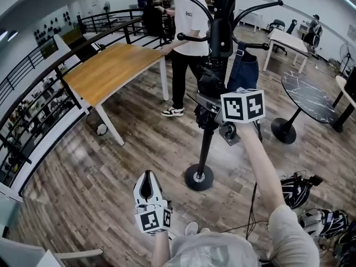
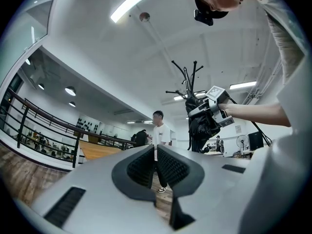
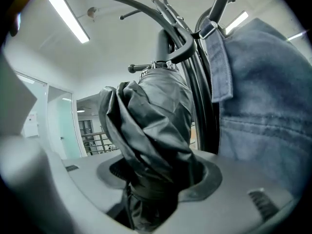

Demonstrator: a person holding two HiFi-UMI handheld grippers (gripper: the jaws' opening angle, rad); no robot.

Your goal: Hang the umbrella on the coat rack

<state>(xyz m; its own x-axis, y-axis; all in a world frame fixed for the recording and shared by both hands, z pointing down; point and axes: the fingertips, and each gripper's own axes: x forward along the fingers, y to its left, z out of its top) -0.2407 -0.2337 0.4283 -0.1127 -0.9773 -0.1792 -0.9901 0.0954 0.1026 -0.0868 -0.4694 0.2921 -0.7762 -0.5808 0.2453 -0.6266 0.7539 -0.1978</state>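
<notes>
The black coat rack (image 1: 207, 143) stands on a round base in the middle of the wooden floor, its curved arms (image 3: 168, 38) spreading at the top. My right gripper (image 1: 214, 109) is shut on a folded black umbrella (image 3: 151, 116), which it holds upright against the rack's pole (image 1: 208, 90). The umbrella's top end reaches up near the arms; I cannot tell whether it hangs on one. In the left gripper view the rack (image 2: 191, 82) and umbrella (image 2: 201, 126) show ahead to the right. My left gripper (image 1: 148, 189) hangs low near my body, shut on nothing (image 2: 155, 161).
A blue denim garment (image 1: 243, 71) hangs on the rack beside the umbrella (image 3: 263, 111). A person (image 1: 186, 38) stands behind the rack by a wooden table (image 1: 111, 65). A round dark table (image 1: 308, 96) is at right, gear and cables (image 1: 300, 191) lie on the floor, and a railing (image 1: 33, 93) runs at left.
</notes>
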